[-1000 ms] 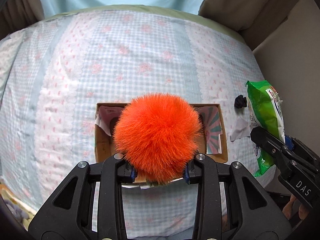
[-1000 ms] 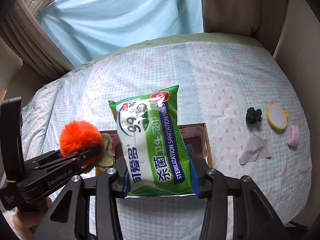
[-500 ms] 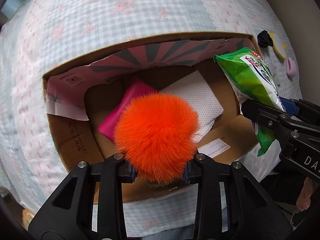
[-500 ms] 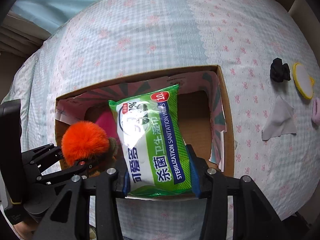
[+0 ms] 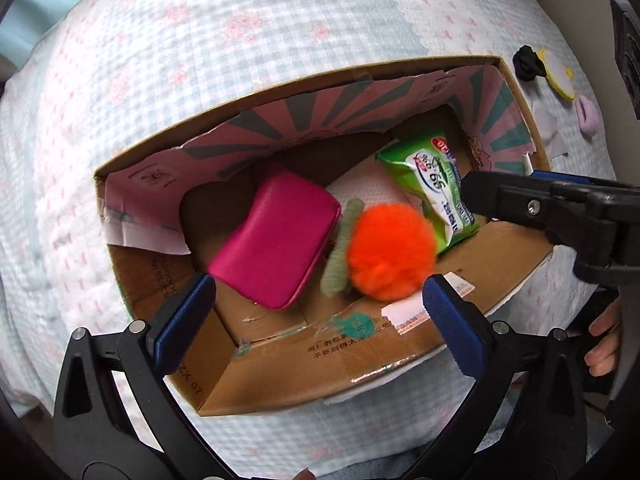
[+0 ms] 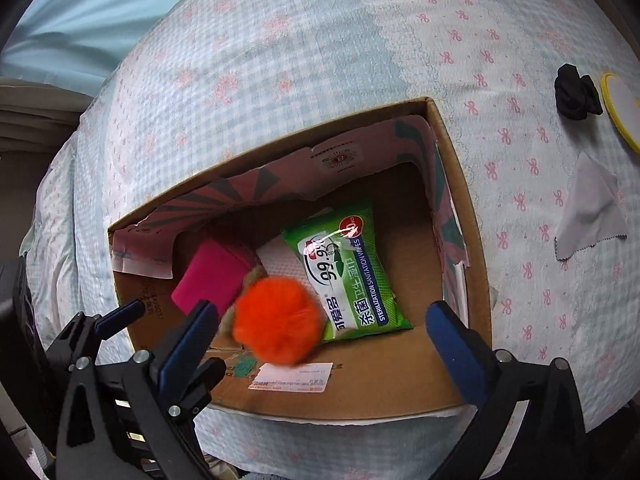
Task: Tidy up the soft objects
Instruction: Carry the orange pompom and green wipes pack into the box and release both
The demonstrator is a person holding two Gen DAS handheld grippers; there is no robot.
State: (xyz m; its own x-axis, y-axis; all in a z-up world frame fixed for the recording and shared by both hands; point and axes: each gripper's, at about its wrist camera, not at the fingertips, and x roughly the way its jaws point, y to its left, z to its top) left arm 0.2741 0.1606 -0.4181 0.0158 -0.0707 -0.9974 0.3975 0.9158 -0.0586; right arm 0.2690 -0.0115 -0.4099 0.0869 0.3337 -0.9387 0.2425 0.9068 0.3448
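Observation:
An open cardboard box (image 5: 280,88) sits on the checked bedspread. My left gripper (image 5: 316,292) hangs over its near side. Its jaws are opening, and the blue pads stand wide apart and touch nothing. The orange pom-pom (image 5: 390,252), blurred, with a pale green fuzzy strip (image 5: 340,252) beside it, is loose inside the box below them. My right gripper (image 6: 320,312) is opening too, its pads clear of the green wipes pack (image 6: 348,272), which lies on the box floor. A magenta pouch (image 5: 276,240) and a white tissue pack (image 6: 284,264) also lie inside.
On the bedspread right of the box lie a black scrunchie (image 6: 576,96), a yellow-rimmed round pad (image 6: 620,108), a grey cloth (image 6: 592,216) and a small pink item (image 5: 588,114). A hand (image 5: 604,344) shows at the right edge. Curtains hang beyond the bed.
Both grippers came down over the box, then opened. The pom-pom left the left pads and the wipes pack left the right pads; both are now inside the box.

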